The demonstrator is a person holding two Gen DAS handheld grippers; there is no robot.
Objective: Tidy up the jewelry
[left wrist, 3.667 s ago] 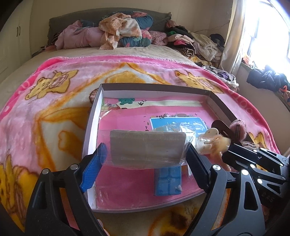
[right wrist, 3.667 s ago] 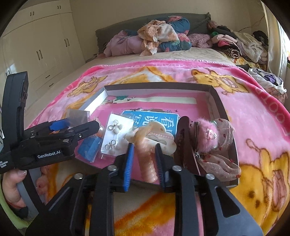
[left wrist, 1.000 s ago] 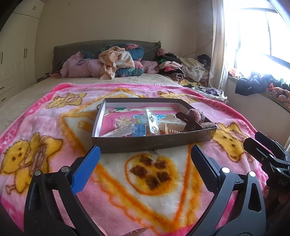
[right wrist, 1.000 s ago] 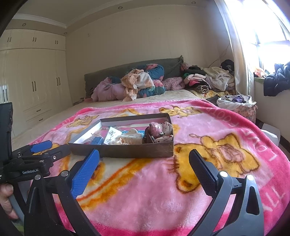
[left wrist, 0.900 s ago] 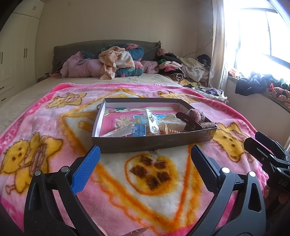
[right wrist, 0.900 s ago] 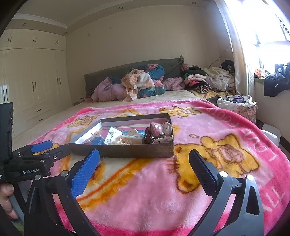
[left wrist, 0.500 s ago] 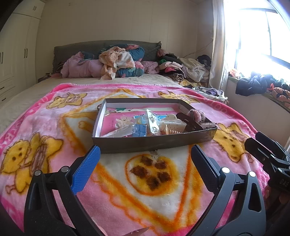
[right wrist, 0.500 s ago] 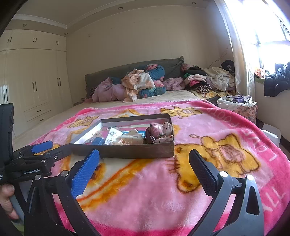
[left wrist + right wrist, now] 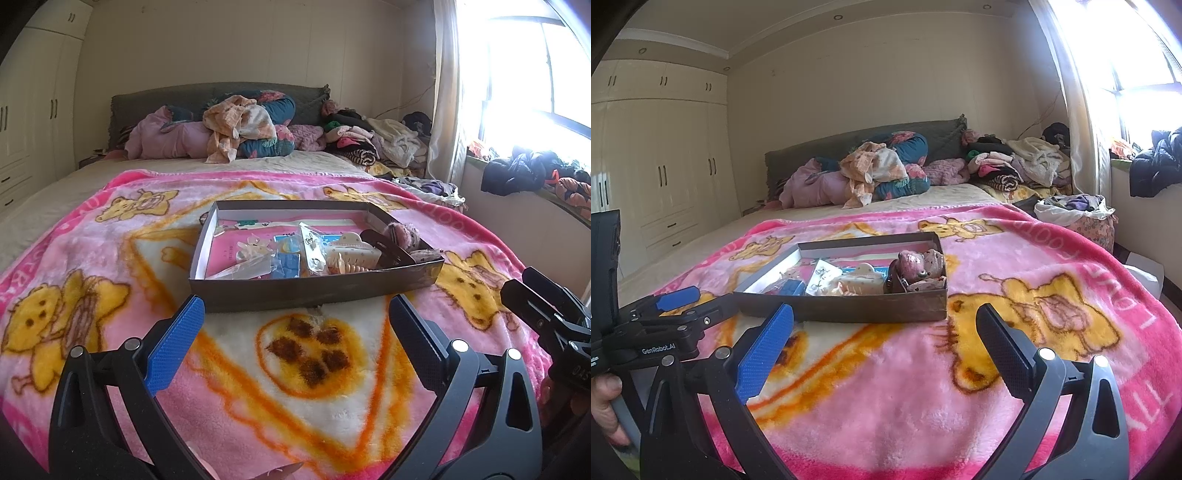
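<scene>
A shallow dark cardboard box point(image 9: 303, 290) sits on the pink cartoon blanket and also shows in the right wrist view point(image 9: 849, 312). It holds a cream claw clip point(image 9: 352, 251), bagged earrings point(image 9: 314, 249), a blue card point(image 9: 288, 264), a brown clip point(image 9: 384, 245) and pink furry hair ties point(image 9: 404, 234). My left gripper point(image 9: 293, 332) is open and empty, a short way in front of the box. My right gripper point(image 9: 884, 339) is open and empty, in front of the box's near right corner.
The blanket point(image 9: 110, 280) covers the near half of the bed. Piles of clothes point(image 9: 240, 129) lie at the headboard and along the right side point(image 9: 373, 138). White wardrobes point(image 9: 665, 173) stand on the left. A bright window point(image 9: 524, 81) is on the right.
3.7 s ago my left gripper held a bagged card and my right gripper the cream clip, over the box. Both now stand open, empty and pulled back. Over the last second nothing moved.
</scene>
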